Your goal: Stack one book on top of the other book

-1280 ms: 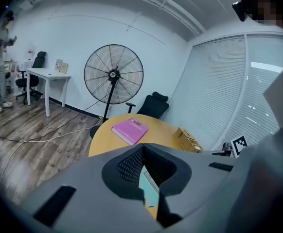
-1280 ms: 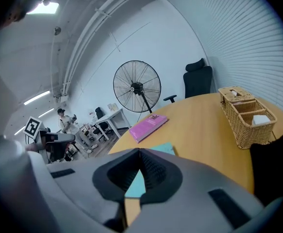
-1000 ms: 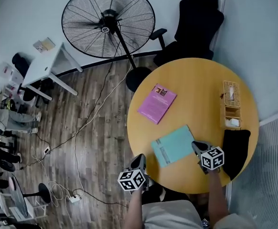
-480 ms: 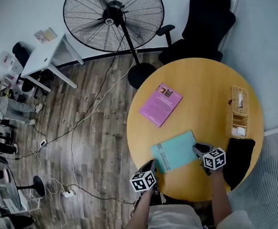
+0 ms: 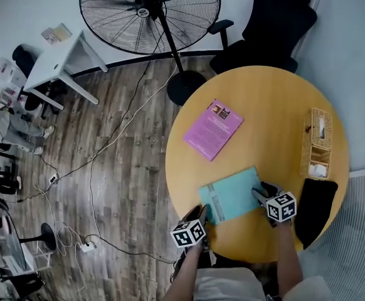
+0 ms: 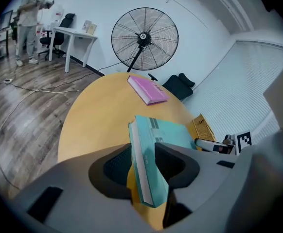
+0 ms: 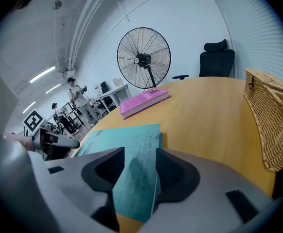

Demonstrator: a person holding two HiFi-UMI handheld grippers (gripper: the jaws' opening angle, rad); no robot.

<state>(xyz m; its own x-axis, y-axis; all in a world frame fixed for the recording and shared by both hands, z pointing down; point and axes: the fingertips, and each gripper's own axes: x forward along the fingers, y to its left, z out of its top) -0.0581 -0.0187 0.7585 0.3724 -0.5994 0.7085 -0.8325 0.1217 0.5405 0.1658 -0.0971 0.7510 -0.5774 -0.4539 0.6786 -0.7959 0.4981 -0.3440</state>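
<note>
Teal book [image 5: 232, 196] inside both down-tilted grippers' [image 5: 202, 212] [image 5: 257, 192] jaws (just opened).

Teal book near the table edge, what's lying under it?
Only the round yellow wooden table shows beneath the teal book; the pink book lies apart. The spot directly under it is covered.

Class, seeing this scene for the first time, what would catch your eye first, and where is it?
The teal book at the near edge of the round yellow table stands out, with the left gripper and right gripper at its two ends, jaws just opened around its edges. Farther back lies a pink book, and a big black fan stands on the floor beyond.
</note>
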